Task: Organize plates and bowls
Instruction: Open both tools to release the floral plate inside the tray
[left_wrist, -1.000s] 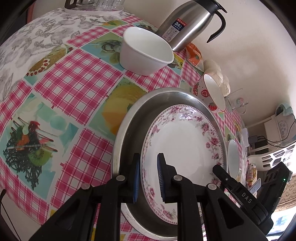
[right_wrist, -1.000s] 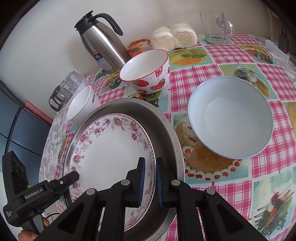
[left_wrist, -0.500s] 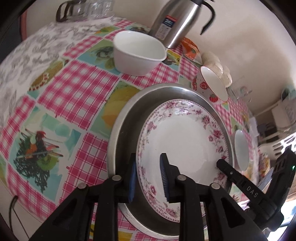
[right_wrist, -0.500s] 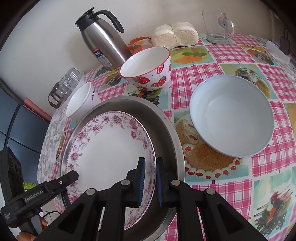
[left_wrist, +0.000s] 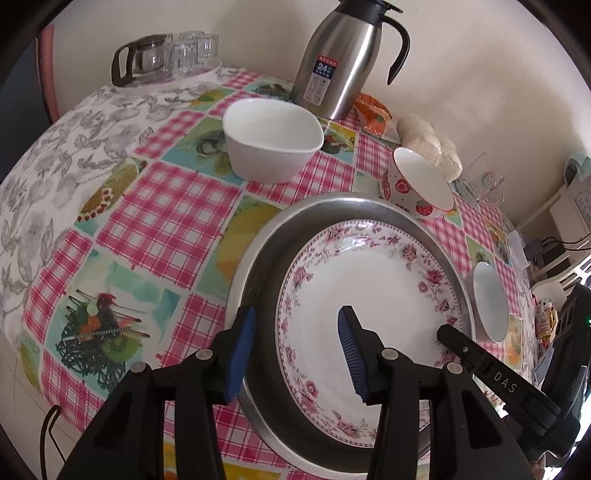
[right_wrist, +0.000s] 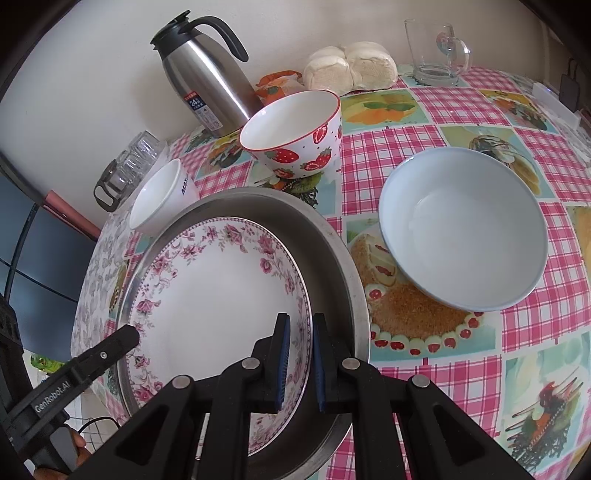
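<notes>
The bench (right_wrist: 436, 110), under a pink-checked cloth with fruit pictures, carried a round steel tray (right_wrist: 332, 258), a strawberry-printed bowl (right_wrist: 295, 133), a wide pale-blue bowl (right_wrist: 465, 229), a small white bowl (left_wrist: 269, 147), a steel flask (left_wrist: 340, 55) (by the wall), a glass mug (right_wrist: 436, 51) and wrapped buns (right_wrist: 351, 66).

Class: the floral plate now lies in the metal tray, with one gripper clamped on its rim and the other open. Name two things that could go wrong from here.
1. The right gripper is shut on the floral plate rim; lifting away before opening could drag or tip it in the metal tray.
2. The left gripper, whose fingers have just been opening, straddles the plate rim; moving sideways could knock the plate.
</notes>
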